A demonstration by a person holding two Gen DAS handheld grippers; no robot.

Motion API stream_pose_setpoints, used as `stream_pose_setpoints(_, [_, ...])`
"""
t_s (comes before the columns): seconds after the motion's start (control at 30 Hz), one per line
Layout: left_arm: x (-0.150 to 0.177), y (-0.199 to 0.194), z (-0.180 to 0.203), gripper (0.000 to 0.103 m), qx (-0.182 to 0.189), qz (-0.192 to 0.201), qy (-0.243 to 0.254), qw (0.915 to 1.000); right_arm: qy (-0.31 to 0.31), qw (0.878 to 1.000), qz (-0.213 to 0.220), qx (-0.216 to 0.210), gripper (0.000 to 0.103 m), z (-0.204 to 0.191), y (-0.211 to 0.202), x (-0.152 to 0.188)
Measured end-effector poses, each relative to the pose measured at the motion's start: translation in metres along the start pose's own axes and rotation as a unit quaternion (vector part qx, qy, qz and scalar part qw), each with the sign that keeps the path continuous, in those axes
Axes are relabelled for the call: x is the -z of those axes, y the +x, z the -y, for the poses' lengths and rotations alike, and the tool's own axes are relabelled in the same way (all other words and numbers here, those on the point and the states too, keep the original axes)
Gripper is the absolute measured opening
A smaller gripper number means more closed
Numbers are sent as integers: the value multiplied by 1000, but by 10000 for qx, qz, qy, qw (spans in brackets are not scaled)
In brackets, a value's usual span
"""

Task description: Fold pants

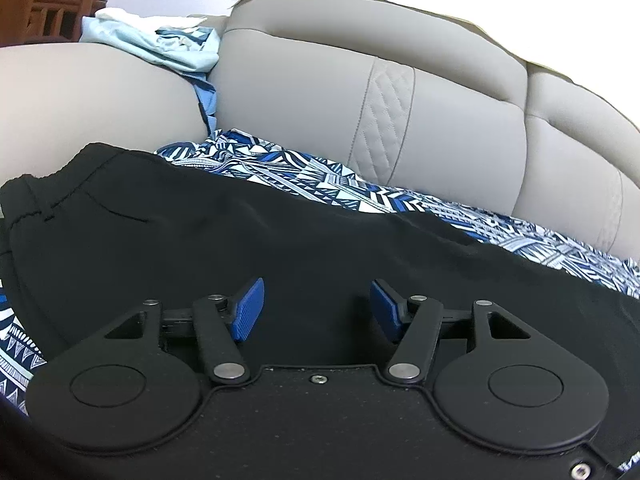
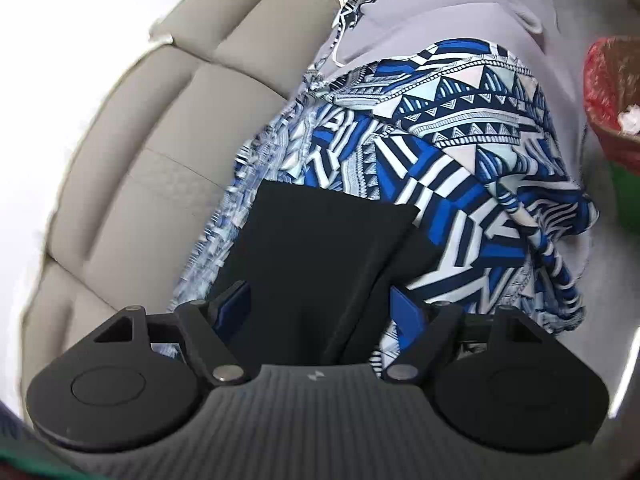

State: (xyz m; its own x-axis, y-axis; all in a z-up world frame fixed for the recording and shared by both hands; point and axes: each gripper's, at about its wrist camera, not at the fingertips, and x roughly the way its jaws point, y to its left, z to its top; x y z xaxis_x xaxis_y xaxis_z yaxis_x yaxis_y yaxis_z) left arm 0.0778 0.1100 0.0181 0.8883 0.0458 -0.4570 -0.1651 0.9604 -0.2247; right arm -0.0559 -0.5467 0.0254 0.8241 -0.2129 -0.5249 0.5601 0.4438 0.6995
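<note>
Lying flat on patterned cloth (image 1: 288, 176) over the sofa (image 1: 440, 92) seat, black pants (image 1: 248, 232), waistband toward the left arm; left gripper (image 1: 316, 306) spread above them, right gripper (image 2: 320, 308) spread astride the folded leg end (image 2: 320, 248); red bin (image 2: 612, 92) beyond

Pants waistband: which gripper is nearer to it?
Left. The left gripper hangs open over the black pants, with the waistband in its view. The right gripper is open over the leg end.
</note>
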Motion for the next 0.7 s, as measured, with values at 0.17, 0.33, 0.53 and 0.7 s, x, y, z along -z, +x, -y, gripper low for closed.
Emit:
stream_pose_setpoints(0.17, [-2, 2, -2, 58, -44, 23, -43, 10000, -233, 9997, -12, 62, 79, -3, 1, 3])
stream_pose_setpoints(0.33, [0, 1, -2, 58, -89, 56, -46, 9999, -164, 9998, 47, -101, 78, 0, 7, -6])
stream_pose_setpoints(0.53, [-4, -4, -19, 58, -88, 155, -647, 9977, -483, 9987, 188, -31, 48, -13, 15, -8])
stream_pose_setpoints(0.7, [-5, -7, -29, 58, -340, 218, -723, 9966, -1045, 9926, 285, 545, 55, -34, 31, 0])
